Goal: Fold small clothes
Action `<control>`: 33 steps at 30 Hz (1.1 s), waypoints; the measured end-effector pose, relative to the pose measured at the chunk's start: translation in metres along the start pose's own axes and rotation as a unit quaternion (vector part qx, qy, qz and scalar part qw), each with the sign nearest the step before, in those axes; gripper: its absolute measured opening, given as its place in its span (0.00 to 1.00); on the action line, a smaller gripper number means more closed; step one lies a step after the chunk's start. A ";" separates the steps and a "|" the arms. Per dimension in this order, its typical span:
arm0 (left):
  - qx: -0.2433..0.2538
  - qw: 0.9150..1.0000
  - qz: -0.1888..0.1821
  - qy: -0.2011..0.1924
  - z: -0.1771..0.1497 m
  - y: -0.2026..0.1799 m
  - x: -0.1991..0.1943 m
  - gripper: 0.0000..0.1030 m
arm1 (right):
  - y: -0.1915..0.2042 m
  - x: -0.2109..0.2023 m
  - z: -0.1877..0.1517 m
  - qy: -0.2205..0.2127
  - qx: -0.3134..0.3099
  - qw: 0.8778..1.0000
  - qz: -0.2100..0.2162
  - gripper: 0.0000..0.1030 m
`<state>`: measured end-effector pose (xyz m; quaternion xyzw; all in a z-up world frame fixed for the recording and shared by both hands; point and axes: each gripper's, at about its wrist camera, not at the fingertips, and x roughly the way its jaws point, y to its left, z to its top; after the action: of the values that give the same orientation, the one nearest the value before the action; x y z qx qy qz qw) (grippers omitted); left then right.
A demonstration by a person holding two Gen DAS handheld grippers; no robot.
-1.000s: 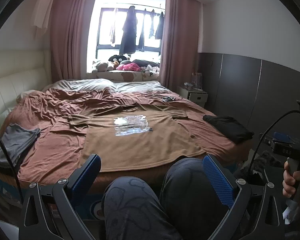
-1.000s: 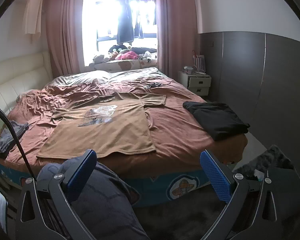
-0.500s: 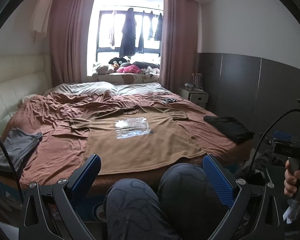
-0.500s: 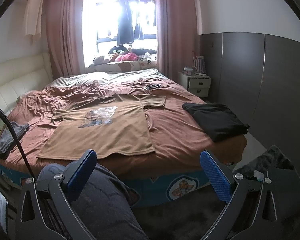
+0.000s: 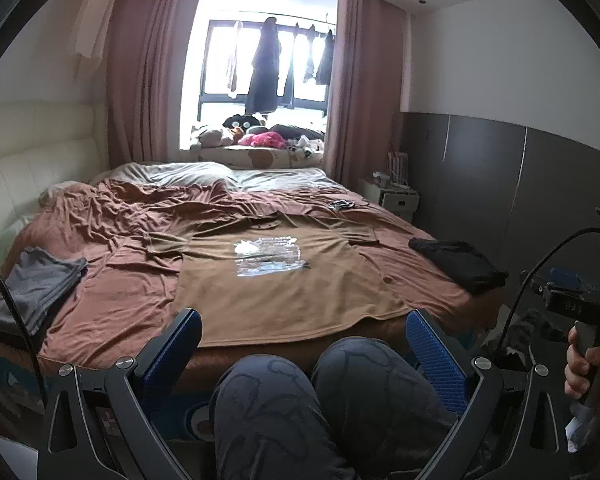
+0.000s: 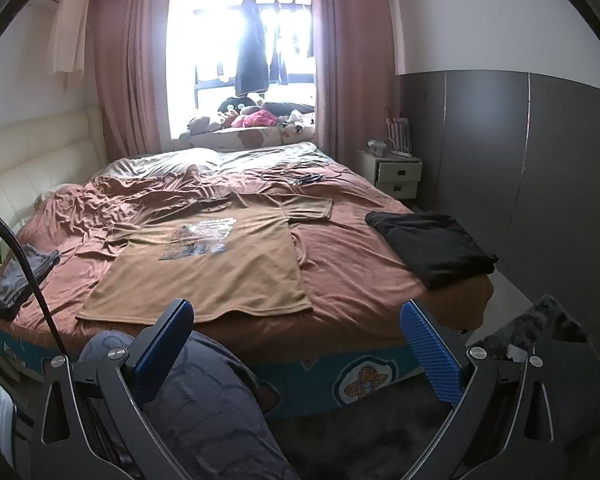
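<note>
The T-shirt (image 5: 284, 284) lies flat, print up, on the bed (image 5: 120, 292), ahead of both grippers and apart from them. Left gripper (image 5: 304, 356): jaws wide, empty, held low above the person's knees (image 5: 300, 400). Right gripper (image 6: 296, 344): jaws wide, empty, short of the bed edge. A black garment (image 6: 432, 248) lies ahead to the right, a grey garment (image 5: 36, 292) ahead to the left.

Tan T-shirt (image 5: 284, 292) (pale print); rust bedspread (image 5: 120, 296).
</note>
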<state>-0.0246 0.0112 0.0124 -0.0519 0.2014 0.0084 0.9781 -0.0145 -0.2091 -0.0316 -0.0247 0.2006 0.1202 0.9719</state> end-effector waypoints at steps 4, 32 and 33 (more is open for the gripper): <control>-0.003 1.000 -0.002 -0.002 -0.001 0.002 -0.002 1.00 | 0.000 -0.001 -0.002 0.000 -0.003 1.000 0.003 1.00; 0.006 1.000 0.015 -0.006 -0.012 0.018 -0.018 1.00 | -0.012 0.003 -0.006 -0.002 0.020 1.000 -0.006 1.00; 0.006 1.000 0.016 -0.004 -0.012 0.020 -0.018 1.00 | -0.012 0.004 -0.007 -0.001 0.021 1.000 -0.007 1.00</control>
<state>-0.0463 0.0295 0.0061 -0.0426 0.1982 0.0232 0.9790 -0.0109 -0.2204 -0.0392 -0.0055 0.2018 0.1095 0.9733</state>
